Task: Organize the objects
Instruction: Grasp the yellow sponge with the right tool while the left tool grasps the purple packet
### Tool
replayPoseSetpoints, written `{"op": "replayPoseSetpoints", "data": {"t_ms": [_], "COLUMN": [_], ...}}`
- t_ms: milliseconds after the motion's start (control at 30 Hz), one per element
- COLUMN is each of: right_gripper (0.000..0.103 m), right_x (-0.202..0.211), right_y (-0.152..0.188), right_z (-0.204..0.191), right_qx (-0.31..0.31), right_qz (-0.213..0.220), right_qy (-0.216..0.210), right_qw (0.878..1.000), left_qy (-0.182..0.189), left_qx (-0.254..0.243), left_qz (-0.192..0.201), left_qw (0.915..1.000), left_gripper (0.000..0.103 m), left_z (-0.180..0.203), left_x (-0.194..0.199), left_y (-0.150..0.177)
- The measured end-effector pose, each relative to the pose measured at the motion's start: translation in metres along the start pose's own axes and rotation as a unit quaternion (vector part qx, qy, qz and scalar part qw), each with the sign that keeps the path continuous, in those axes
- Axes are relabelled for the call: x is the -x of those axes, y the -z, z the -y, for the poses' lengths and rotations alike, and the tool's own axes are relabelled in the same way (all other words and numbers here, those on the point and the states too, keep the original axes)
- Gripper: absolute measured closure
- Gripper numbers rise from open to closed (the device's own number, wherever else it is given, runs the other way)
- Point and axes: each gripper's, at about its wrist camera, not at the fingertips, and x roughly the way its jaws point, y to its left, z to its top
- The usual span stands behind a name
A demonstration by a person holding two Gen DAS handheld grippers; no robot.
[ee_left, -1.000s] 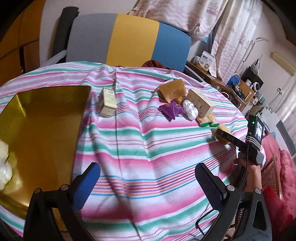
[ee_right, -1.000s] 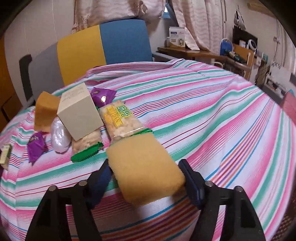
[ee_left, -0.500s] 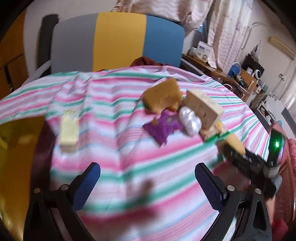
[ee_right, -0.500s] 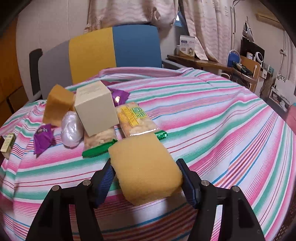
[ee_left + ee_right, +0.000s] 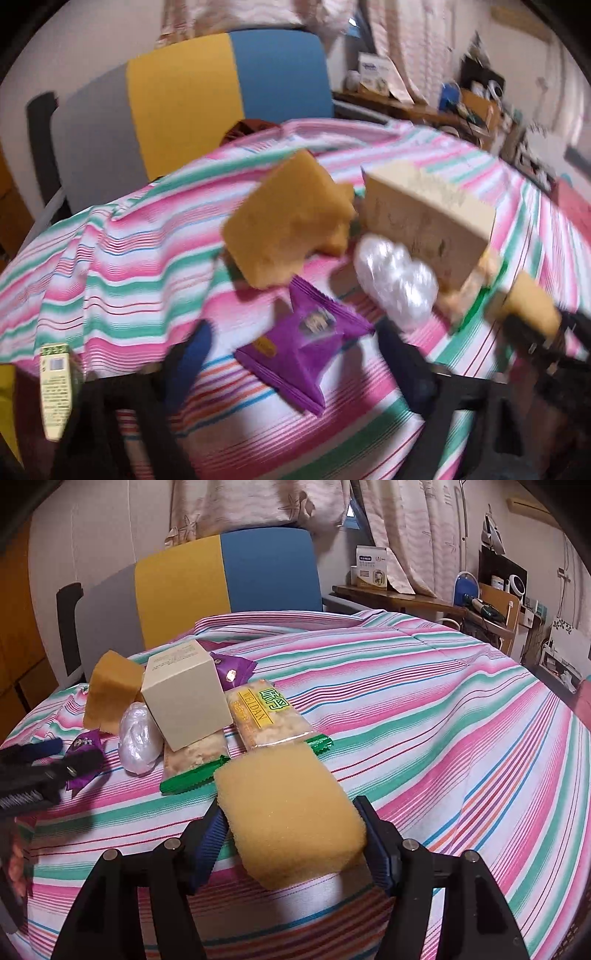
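My right gripper [image 5: 291, 834] is shut on a yellow sponge [image 5: 288, 812] just above the striped cloth. My left gripper [image 5: 295, 354] is open, its jaws on either side of a purple snack packet [image 5: 310, 347]; it also shows at the left edge of the right wrist view [image 5: 55, 753]. Behind the packet lie a second yellow sponge [image 5: 291, 221], a clear plastic wad [image 5: 395, 280] and a beige box [image 5: 424, 221]. Two cracker packs [image 5: 266, 712] lie by the box [image 5: 184, 694]. The left view is blurred.
A small green-labelled box [image 5: 55, 391] lies at the left by a yellow tray [image 5: 7, 406]. A grey, yellow and blue chair [image 5: 221, 576] stands behind the table. A cluttered desk [image 5: 424, 598] is at the back right.
My left gripper has swung right and forward from the tray side to the purple packet. My right gripper has stayed shut on the sponge, almost still.
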Motion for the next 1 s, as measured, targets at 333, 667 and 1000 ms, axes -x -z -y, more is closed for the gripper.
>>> {"op": "replayPoseSetpoints", "data": {"t_ms": [333,667,1000], "right_gripper": [0.035,0.037,0.037], "right_x": [-0.001,0.013,0.02], "right_y": [-0.001,0.0,-0.002], "right_z": [-0.001,-0.006,-0.017], "right_qx": [0.002,0.012,0.043], "right_qz": [0.002,0.033,0.057], "right_qy": [0.004,0.031,0.044], "right_qw": [1.0,0.999,0.996], "left_qy": [-0.012,-0.022,-0.015], "left_qx": [0.006,0.084,0.159], "left_qz": [0.019,0.074,0.063], "left_qw": [0.9997,0.9934,0.9852], "left_gripper": [0.051,0.051,0.051], "left_z": [-0.005,-0.017,-0.042], "left_x": [0.009,0.065,0.093], "left_y": [0.018,0.067,0.103]}}
